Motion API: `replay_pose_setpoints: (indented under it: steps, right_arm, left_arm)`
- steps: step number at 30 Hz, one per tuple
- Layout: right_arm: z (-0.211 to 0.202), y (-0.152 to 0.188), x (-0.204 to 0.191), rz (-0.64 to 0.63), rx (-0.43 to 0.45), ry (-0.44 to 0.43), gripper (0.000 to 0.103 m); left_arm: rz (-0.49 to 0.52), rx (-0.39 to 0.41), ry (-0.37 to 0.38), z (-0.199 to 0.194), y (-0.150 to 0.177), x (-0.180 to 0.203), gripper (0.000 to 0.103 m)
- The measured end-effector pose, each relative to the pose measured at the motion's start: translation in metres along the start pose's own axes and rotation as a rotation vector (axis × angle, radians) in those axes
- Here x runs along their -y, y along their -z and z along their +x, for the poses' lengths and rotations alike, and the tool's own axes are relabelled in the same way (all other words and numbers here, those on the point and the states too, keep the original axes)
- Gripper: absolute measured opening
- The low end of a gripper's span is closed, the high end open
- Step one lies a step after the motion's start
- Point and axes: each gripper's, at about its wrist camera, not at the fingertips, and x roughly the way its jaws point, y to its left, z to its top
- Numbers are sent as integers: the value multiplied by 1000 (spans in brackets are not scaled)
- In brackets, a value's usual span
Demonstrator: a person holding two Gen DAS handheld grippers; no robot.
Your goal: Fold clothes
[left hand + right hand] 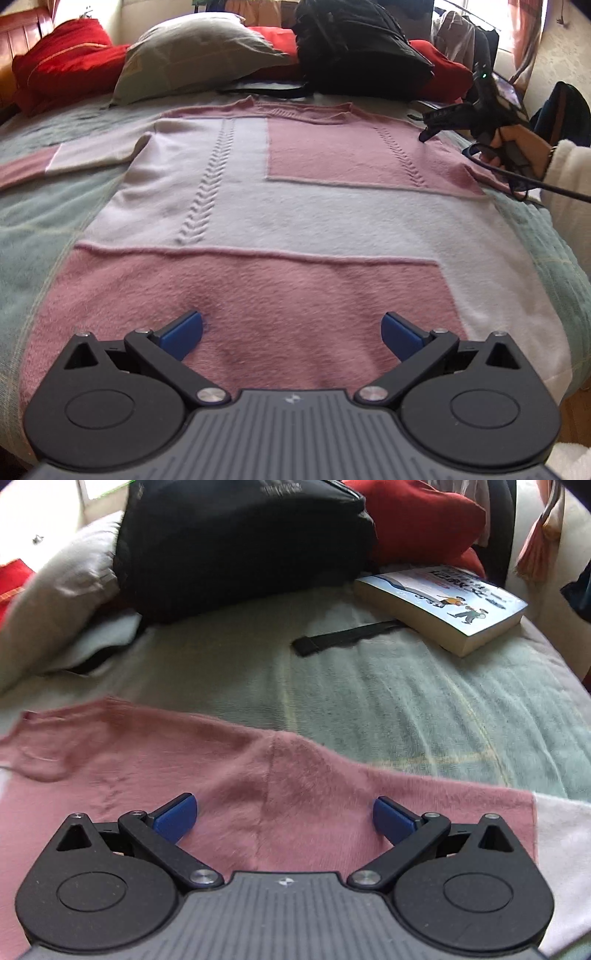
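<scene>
A pink-and-white knit sweater (280, 206) lies spread flat on the bed (33, 229), its hem toward the bed's near edge, its collar toward the pillow (195, 55) and black backpack (354, 40) at the head, and one sleeve stretched toward the left edge. The left tongs (291, 334) hover over the pink hem band with their blue pads apart, holding nothing. The right tongs (284, 818), also apart and empty, sit over the pink shoulder seam near the right edge, short of the book (443, 605). Spread flat like this, the sweater fits either a fold yet to be made or one just opened out. For a clean fold, I would judge that each pair should pinch both knit layers at an edge, lift evenly, and keep the fabric taut so the thick knit does not bunch.
</scene>
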Motion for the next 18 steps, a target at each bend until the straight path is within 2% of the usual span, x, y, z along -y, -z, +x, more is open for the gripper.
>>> replay_pose_setpoints:
  steps: [4, 7, 10, 14, 18]
  right_arm:
    - [9, -11, 6, 1, 21, 17, 103]
    - [-2, -14, 10, -13, 24, 4, 103]
    - [-35, -3, 5, -84, 63, -97, 103]
    - [-86, 37, -10, -228, 94, -257, 103]
    - [-137, 78, -26, -376, 122, -418, 103]
  left_arm:
    - [14, 10, 30, 0, 4, -6, 102]
    - [36, 22, 34, 0, 7, -5, 102]
    - [87, 38, 32, -1, 13, -3, 102]
    - [139, 46, 18, -3, 17, 2, 102]
    - [121, 34, 21, -5, 15, 1, 102]
